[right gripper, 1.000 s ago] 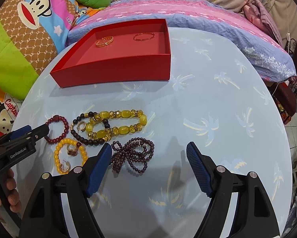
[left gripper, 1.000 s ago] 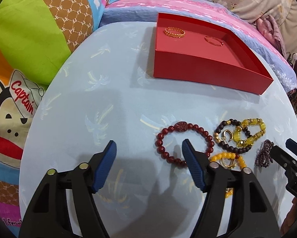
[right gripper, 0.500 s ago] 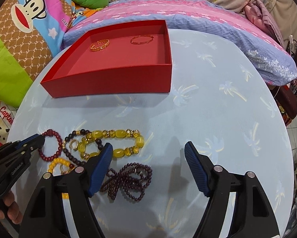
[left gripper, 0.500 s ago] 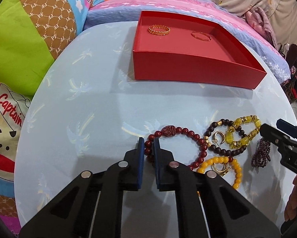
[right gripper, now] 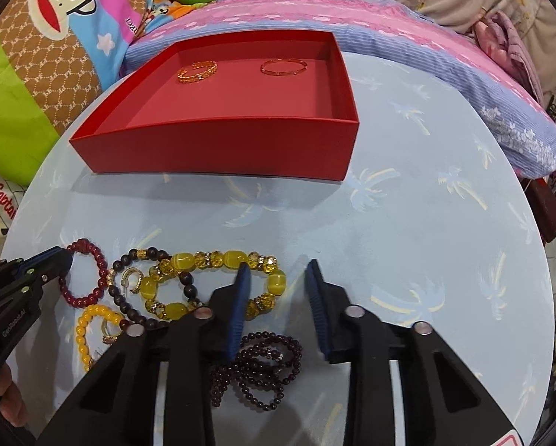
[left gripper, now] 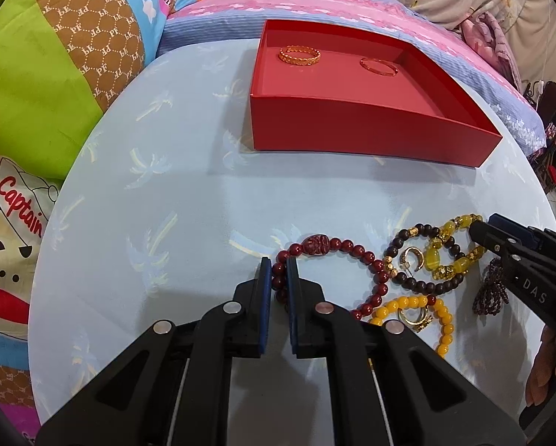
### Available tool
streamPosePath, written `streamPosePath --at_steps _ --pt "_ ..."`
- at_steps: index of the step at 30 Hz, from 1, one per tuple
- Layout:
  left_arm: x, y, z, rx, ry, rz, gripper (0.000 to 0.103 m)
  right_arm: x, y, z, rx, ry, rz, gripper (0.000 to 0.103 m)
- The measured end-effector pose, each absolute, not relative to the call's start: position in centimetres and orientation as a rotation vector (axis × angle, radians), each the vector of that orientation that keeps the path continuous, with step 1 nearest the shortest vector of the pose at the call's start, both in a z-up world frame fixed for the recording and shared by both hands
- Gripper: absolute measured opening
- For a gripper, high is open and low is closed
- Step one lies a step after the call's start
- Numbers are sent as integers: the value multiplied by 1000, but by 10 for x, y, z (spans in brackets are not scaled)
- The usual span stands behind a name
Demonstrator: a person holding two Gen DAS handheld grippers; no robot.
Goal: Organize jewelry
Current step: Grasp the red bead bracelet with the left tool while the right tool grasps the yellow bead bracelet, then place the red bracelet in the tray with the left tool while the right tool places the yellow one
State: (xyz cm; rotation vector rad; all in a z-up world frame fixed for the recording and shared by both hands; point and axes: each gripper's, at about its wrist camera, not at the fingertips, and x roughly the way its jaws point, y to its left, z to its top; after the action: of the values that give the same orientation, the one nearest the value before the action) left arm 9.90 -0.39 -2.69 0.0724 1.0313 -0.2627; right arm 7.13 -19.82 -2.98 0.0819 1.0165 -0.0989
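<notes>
We are clamping the left tongs on the dark red bead bracelet lying on the tabletop. We are closing the right tongs around the yellow bead bracelet, seemingly not yet pinching it. Two gold bangles are lying in the red box.

5 bracelets — 2 bangles

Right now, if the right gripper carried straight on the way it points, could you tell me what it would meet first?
Probably the yellow bead bracelet, whose right end lies between the closing jaws of the right gripper; depth is hard to judge.
</notes>
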Motion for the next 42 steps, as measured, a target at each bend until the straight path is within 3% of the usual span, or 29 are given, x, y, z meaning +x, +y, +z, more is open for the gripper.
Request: streamPosePath --at_steps 3,13,26,34,42 --pt "99 -3 -27 61 1039 -267 8 71 -198 -29 94 1019 -86 9" --pt "96 0 -8 49 1034 -298 8 62 -204 5 154 960 -59 9" --pt "112 -25 60 65 908 -388 8 80 -211 74 154 818 -21 9" --pt "166 -56 108 17 821 -476 8 136 -223 114 155 740 -1 9" --pt "239 -76 103 -82 844 -512 8 206 -223 105 198 765 28 9"
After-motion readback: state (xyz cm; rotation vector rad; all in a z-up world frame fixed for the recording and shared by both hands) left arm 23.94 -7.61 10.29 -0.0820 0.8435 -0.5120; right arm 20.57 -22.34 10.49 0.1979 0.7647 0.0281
